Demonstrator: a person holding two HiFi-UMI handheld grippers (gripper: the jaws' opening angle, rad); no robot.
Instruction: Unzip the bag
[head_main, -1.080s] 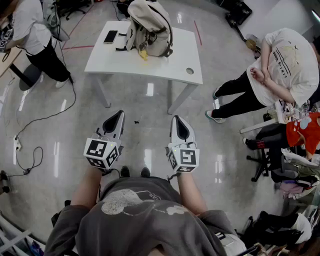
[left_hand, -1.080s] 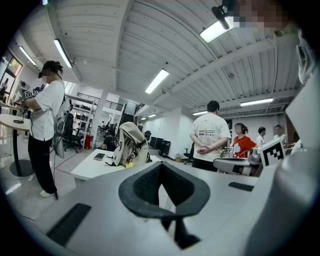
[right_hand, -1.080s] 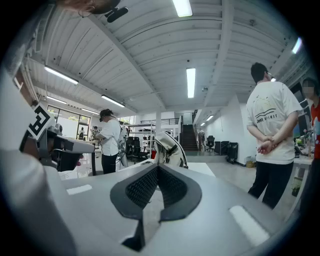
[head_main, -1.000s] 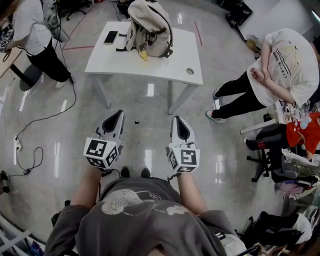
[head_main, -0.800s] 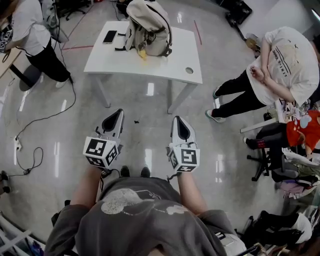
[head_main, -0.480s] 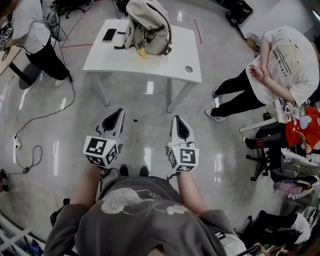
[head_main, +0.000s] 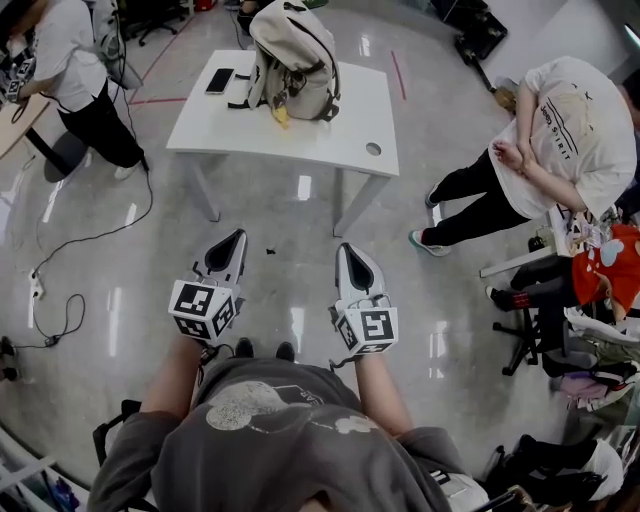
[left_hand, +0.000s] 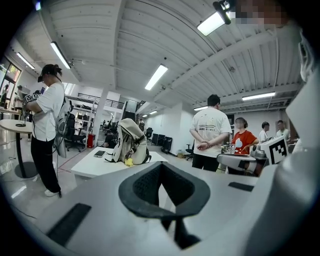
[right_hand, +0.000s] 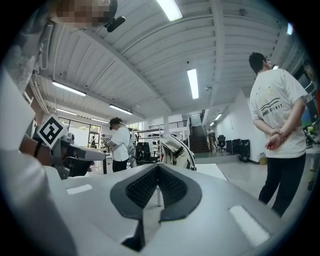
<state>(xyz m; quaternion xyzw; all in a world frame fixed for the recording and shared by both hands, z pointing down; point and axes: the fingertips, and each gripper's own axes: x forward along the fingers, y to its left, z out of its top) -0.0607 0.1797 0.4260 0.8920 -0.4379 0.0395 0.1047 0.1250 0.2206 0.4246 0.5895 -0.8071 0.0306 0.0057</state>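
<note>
A beige backpack (head_main: 293, 60) stands upright on a white table (head_main: 330, 140) well ahead of me; a small yellow thing (head_main: 281, 117) lies at its base. The backpack (left_hand: 129, 142) also shows far off in the left gripper view and, as the backpack (right_hand: 176, 148), in the right gripper view. My left gripper (head_main: 236, 236) and right gripper (head_main: 344, 249) hang side by side over the floor, a good way short of the table. Both are shut, with nothing between the jaws.
A phone (head_main: 220, 81) lies on the table's far left. A person in a white shirt (head_main: 545, 140) stands to the right, another person (head_main: 70, 70) at the left. A cable (head_main: 90, 240) trails across the floor on the left. Chairs and clutter (head_main: 570, 330) crowd the right edge.
The grippers have stayed side by side; the view has shifted a little toward the table, and the backpack sits slightly higher in the head view.
</note>
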